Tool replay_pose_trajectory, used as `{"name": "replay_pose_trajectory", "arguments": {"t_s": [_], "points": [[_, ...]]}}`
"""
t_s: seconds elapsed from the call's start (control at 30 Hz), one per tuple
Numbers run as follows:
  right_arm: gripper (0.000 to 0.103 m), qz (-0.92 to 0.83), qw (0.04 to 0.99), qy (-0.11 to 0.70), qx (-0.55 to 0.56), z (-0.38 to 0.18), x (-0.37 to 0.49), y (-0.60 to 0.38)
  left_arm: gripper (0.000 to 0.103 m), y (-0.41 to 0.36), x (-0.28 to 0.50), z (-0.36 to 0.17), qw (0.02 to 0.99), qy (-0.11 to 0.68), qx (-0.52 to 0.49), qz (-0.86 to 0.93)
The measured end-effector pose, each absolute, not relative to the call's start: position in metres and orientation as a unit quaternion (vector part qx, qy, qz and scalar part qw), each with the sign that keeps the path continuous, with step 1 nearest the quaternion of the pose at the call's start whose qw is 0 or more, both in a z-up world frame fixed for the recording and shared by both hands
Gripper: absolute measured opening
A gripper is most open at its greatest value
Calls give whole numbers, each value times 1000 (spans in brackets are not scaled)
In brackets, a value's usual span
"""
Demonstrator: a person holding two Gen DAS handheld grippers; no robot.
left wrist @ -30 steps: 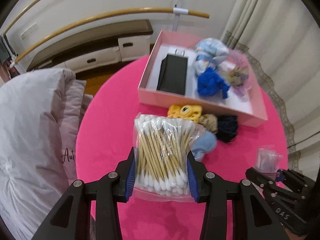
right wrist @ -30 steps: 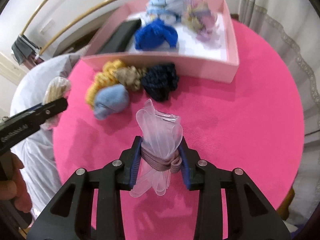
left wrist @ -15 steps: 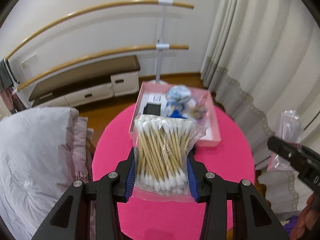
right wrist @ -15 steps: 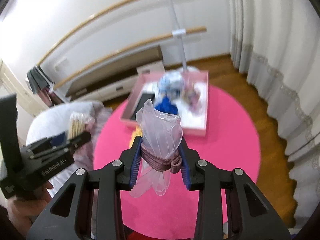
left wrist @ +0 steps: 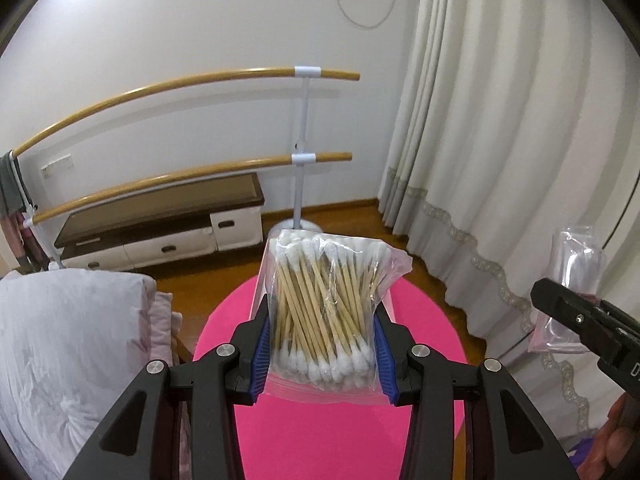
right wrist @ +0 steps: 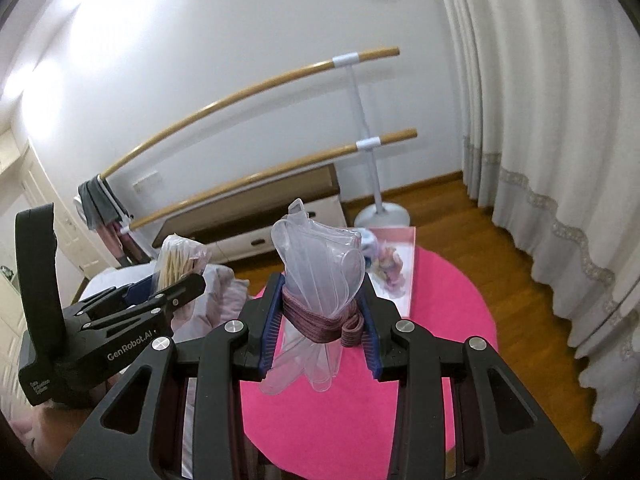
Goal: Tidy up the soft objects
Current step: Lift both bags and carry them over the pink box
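The left gripper [left wrist: 322,344] is clamped on a clear bag of cotton swabs [left wrist: 326,304], which stands upright between its blue pads, high above the round pink table [left wrist: 320,440]. The right gripper [right wrist: 318,334] is closed on a bundle of clear plastic spoons [right wrist: 320,268] wrapped with a mauve band [right wrist: 320,322], also held upright above the pink table. The pink box [right wrist: 404,276] with soft items sits on the table's far side, beyond both held things.

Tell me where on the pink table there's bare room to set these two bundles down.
Bare: the pink table between the pink box and the curtain-side edge, plus the near stretch below both grippers. Crowded: inside the box, where soft items pile up.
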State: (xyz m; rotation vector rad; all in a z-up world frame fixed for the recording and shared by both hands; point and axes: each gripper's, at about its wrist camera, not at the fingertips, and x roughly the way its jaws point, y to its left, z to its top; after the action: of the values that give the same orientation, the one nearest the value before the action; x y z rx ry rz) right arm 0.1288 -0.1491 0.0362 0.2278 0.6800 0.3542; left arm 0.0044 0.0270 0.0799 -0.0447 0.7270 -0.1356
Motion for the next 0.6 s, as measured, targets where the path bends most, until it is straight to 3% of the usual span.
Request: {"name": "replay_pose_trajectory", "arguments": {"t_s": [0.3,0.6], "points": [[32,171,920,331,123,36,138,-158,41,44,-8,76,930,362,-31,-54],[33,180,903,368,127,2,198,-157,41,43,41,62,920,387,-38,-42]]}}
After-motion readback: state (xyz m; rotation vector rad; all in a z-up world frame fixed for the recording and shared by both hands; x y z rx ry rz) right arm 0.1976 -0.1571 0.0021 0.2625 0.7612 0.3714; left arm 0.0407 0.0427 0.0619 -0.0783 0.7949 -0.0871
